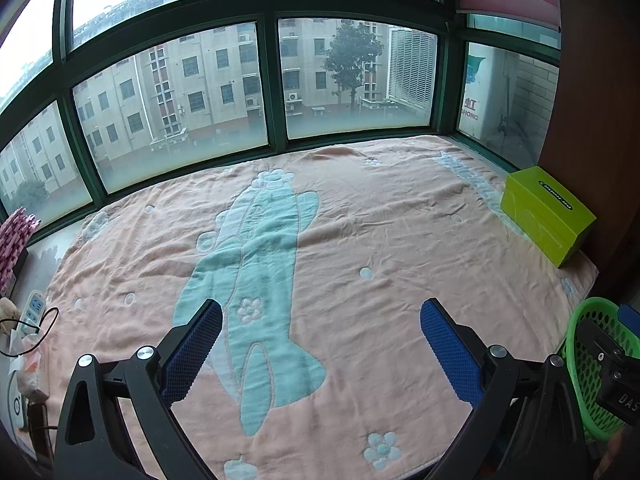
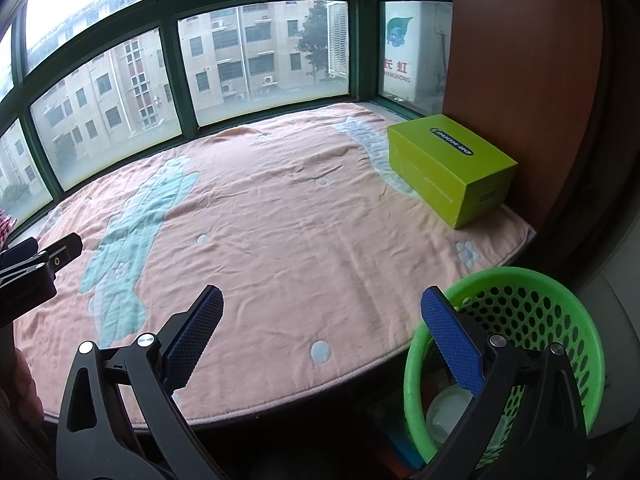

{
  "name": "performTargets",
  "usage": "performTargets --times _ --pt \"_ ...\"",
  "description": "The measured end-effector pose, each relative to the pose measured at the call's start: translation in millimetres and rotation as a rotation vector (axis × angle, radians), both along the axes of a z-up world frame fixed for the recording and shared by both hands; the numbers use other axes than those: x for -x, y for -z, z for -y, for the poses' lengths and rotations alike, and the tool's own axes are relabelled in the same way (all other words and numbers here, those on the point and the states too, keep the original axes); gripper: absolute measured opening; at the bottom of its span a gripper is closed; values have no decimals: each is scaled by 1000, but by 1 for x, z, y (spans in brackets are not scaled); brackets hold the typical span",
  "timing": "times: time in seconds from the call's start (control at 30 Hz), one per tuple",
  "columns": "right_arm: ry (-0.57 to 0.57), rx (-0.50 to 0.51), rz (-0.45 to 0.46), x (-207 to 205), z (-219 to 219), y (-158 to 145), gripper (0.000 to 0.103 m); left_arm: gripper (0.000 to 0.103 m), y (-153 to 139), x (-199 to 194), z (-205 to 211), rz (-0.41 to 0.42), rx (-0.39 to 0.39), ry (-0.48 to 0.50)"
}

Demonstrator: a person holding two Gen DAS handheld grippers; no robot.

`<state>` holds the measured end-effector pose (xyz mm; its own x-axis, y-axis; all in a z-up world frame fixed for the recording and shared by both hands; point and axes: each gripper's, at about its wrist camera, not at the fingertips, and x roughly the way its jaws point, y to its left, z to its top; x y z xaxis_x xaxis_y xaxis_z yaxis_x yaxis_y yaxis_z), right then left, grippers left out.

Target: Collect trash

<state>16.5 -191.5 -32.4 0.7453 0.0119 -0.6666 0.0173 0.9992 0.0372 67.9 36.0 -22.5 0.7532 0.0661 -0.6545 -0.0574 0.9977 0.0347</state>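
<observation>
- Green-framed bay windows (image 1: 272,80) wrap a wide window seat covered by a peach blanket (image 1: 360,240) with a pale blue cartoon figure, and we see apartment blocks outside.
- At the far left edge of the left wrist view we make out a white power strip (image 1: 34,308) with a black cable, some crumpled plastic wrapping (image 1: 30,364) beside it that may be trash, and a pink patterned item (image 1: 14,236).
- Our left gripper (image 1: 320,312) hovers over the blanket with its jaws wide apart and nothing between them.
- Our right gripper (image 2: 322,296) likewise has its jaws spread and empty, one blue pad sitting in front of the basket's rim.
- Toward the right stands a lime green box (image 2: 452,168) on the blanket against a brown panel; its dark oval label reads roughly "DIP HONG", though we cannot be sure.
- Through the right pane, a white unit shows red characters and the letters "HANGHONG".
- At the lower right, off the blanket's edge, sits the green perforated basket (image 2: 560,304), with something whitish and round inside.
- We judge the collection nearly finished: the blanket shows no loose trash, leaving perhaps the wrapping at far left.
</observation>
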Motion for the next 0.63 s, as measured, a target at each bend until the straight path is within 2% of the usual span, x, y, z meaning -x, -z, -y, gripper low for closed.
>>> performTargets --times 0.63 --pt "-4 -4 -5 -1 -4 1 98 96 1 -1 -8 2 -2 -11"
